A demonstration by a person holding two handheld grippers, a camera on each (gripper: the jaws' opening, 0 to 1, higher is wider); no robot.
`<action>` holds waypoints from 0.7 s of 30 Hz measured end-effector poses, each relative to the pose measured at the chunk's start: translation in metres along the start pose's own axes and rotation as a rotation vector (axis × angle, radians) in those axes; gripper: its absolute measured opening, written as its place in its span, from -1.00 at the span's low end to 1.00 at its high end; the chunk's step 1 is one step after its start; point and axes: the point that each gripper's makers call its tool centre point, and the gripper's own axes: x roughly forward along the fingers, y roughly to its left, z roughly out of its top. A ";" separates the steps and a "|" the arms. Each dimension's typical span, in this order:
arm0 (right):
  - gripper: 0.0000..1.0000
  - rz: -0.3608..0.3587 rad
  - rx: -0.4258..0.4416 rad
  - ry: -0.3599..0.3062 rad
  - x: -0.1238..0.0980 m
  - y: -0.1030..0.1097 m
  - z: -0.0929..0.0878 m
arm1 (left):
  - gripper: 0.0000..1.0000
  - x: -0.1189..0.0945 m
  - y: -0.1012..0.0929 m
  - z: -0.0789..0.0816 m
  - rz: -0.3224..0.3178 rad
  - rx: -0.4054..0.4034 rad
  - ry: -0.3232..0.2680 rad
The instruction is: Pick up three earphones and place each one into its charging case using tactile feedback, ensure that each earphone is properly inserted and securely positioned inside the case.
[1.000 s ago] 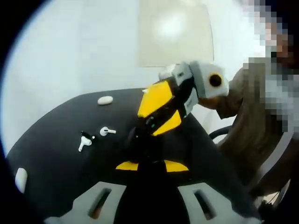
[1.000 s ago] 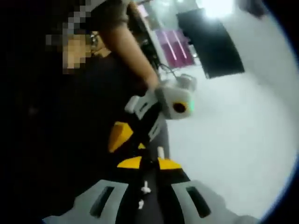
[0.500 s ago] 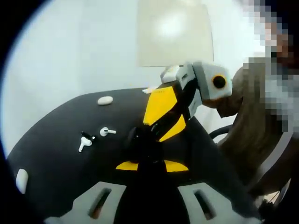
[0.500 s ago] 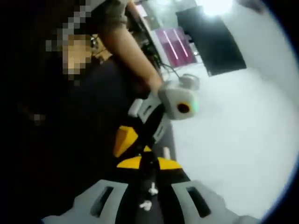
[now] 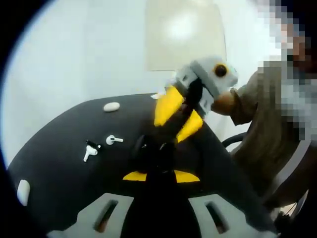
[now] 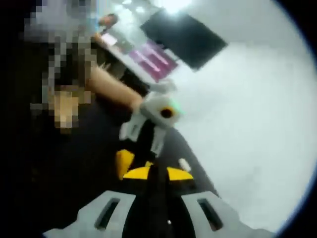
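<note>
My left gripper [image 5: 161, 176] is shut on a dark charging case [image 5: 146, 151] held above the black table [image 5: 59, 168]. My right gripper [image 5: 161, 143] comes in from the upper right, its yellow jaws close together and their tips right at that case. In the right gripper view the right gripper [image 6: 157, 173] pinches a small dark piece, seemingly an earphone, hard to make out. The left gripper [image 6: 130, 163] stands just beyond it. Two white earphones [image 5: 90, 150] [image 5: 114, 140] lie side by side on the table to the left.
A white case [image 5: 111, 106] rests near the table's far edge and shows again as the white case [image 6: 184, 164]. Another white case [image 5: 22, 191] sits at the near left edge. A seated person [image 5: 277, 124] is close on the right.
The right gripper has tipped more upright over the held case, its tips staying at it. The right gripper view has swung and rolled with the hand. The earphones on the table have not moved.
</note>
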 end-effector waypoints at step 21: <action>-0.47 0.088 0.665 0.370 0.029 -0.050 -0.108 | -0.71 -0.001 0.006 0.000 0.003 0.005 -0.001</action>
